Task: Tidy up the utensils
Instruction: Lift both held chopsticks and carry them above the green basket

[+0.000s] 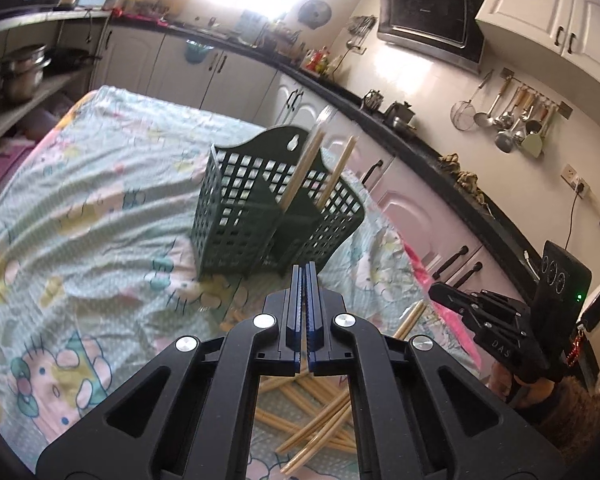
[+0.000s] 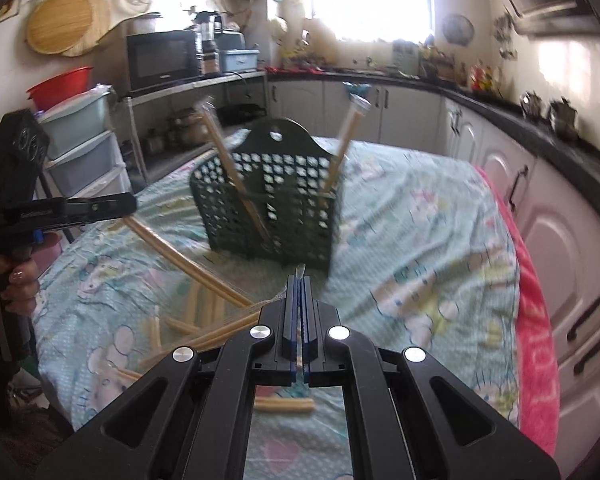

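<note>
Both tongs are pressed together: the left tongs (image 1: 305, 270) hold nothing visible, while the right tongs (image 2: 299, 280) pinch a thin clear wrapper (image 2: 299, 270). The green basket (image 1: 260, 208) stands at twelve o'clock, loose chopsticks (image 1: 320, 420) at six. The flimsy wrapper may slip, dropping the packet among the pile.

Left claw (image 1: 305, 276): matte black plastic frame with triangular cut-outs, four round silver screw heads, blue-edged ribbed pads. Right claw (image 2: 300, 286): same build; its black body carries raised lettering, a lit green lamp and a rear panel of round dials. Hand (image 2: 8, 280): polished fingernails.
</note>
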Tool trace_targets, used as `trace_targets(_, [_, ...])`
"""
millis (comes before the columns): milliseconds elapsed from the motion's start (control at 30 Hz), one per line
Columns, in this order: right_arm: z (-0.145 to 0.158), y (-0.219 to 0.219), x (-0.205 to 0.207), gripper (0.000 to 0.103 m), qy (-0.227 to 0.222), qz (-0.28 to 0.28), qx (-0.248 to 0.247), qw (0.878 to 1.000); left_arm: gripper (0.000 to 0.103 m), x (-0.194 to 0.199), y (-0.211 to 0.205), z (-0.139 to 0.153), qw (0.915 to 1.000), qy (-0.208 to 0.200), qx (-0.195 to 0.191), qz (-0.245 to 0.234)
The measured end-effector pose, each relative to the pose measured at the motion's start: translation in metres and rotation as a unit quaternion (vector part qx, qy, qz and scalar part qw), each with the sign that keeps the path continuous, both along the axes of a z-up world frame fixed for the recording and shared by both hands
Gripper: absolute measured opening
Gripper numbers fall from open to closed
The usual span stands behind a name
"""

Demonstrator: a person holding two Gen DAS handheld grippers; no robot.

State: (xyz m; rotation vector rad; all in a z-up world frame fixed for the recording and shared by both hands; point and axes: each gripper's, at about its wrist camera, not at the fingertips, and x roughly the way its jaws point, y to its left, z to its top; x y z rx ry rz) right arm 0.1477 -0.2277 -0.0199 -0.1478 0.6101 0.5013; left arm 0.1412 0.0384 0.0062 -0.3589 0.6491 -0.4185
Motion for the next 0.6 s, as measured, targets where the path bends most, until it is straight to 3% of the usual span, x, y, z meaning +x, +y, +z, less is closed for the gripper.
trace_targets(600, [0.070, 0.050, -0.014, 0.001, -0.074, 0.067, 0.022, 0.995, 0.000, -0.011, -0.010, 0.063, 0.9970, -0.074, 0.016, -0.015])
